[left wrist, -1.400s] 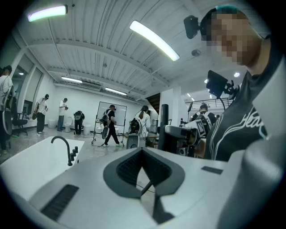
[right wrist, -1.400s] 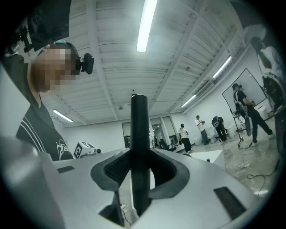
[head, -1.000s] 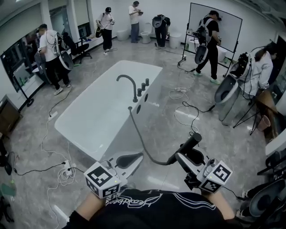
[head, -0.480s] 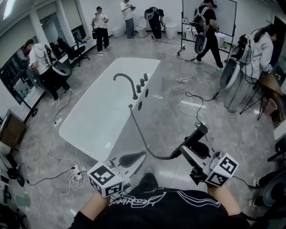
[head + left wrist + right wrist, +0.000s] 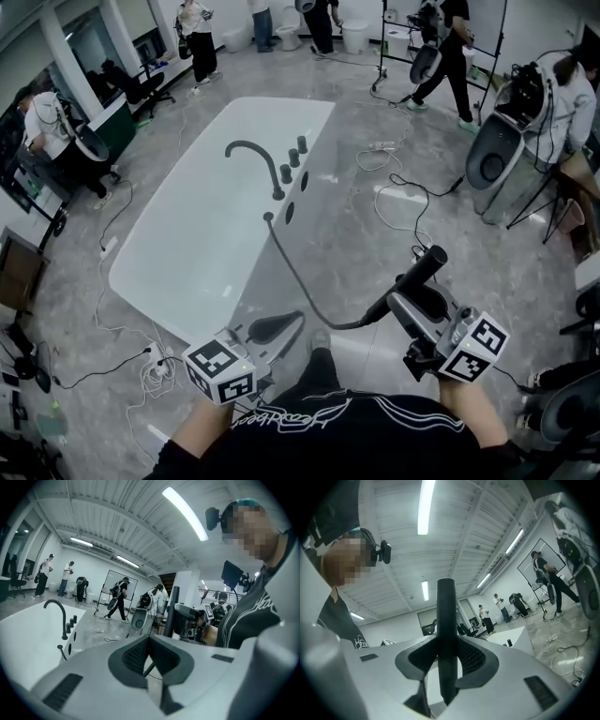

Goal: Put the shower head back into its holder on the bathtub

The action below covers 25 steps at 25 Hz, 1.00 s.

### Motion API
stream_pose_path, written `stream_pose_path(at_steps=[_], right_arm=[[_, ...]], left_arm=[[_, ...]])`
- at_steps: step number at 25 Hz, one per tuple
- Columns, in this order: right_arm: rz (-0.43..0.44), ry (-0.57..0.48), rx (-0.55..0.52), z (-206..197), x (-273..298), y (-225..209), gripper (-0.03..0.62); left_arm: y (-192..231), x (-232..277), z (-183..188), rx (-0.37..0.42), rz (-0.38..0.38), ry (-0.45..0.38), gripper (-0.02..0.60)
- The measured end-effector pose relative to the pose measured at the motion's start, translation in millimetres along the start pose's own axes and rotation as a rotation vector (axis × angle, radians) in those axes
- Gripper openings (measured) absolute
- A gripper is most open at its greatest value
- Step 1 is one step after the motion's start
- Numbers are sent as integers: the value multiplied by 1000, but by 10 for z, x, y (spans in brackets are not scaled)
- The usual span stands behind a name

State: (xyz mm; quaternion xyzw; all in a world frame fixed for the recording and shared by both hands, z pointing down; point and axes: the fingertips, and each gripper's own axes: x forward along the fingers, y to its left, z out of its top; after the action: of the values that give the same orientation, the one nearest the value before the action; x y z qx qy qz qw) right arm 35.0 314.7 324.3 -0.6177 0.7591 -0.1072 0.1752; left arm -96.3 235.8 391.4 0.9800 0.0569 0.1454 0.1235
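The white bathtub (image 5: 197,234) lies ahead on the left, with a black curved faucet (image 5: 251,155) and knobs (image 5: 292,161) on its right rim. A black hose (image 5: 295,281) runs from that rim to the black shower head (image 5: 420,274). My right gripper (image 5: 412,302) is shut on its handle, and the stick-like shower head (image 5: 446,634) stands upright between the pads. My left gripper (image 5: 279,325) is shut with nothing in it, hanging by the tub's near corner. From the left gripper (image 5: 149,651) I see the shower head (image 5: 173,613) to its right.
Several people work with gear along the far wall and at the right. Loose cables (image 5: 389,192) lie on the grey floor right of the tub, and a power strip (image 5: 155,361) lies at the near left. A grey stand-mounted unit (image 5: 492,164) is at the right.
The head view has moved in on the tub, which now sits higher in the picture. Both grippers came along, the right one still holding the shower head, slightly further right.
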Motion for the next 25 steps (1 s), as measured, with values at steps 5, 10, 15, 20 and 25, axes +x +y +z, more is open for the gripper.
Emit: stream_pose_path(at_steps=[5, 10, 15, 20, 25], right_arm=[[-17, 8, 57, 17, 618, -584, 138], [-1, 13, 73, 151, 1389, -1066, 138], [13, -8, 120, 306, 2077, -1374, 138], [54, -29, 122, 497, 2495, -1385, 138], [104, -44, 130, 599, 2779, -1330, 138]], left_arm=[[674, 291, 142, -16, -51, 2, 5], [1473, 582, 364, 7, -65, 14, 5], [2066, 699, 589, -38, -109, -48, 6], [2406, 707, 654, -58, -117, -66, 21], [2482, 848, 375, -37, -154, 21, 168]])
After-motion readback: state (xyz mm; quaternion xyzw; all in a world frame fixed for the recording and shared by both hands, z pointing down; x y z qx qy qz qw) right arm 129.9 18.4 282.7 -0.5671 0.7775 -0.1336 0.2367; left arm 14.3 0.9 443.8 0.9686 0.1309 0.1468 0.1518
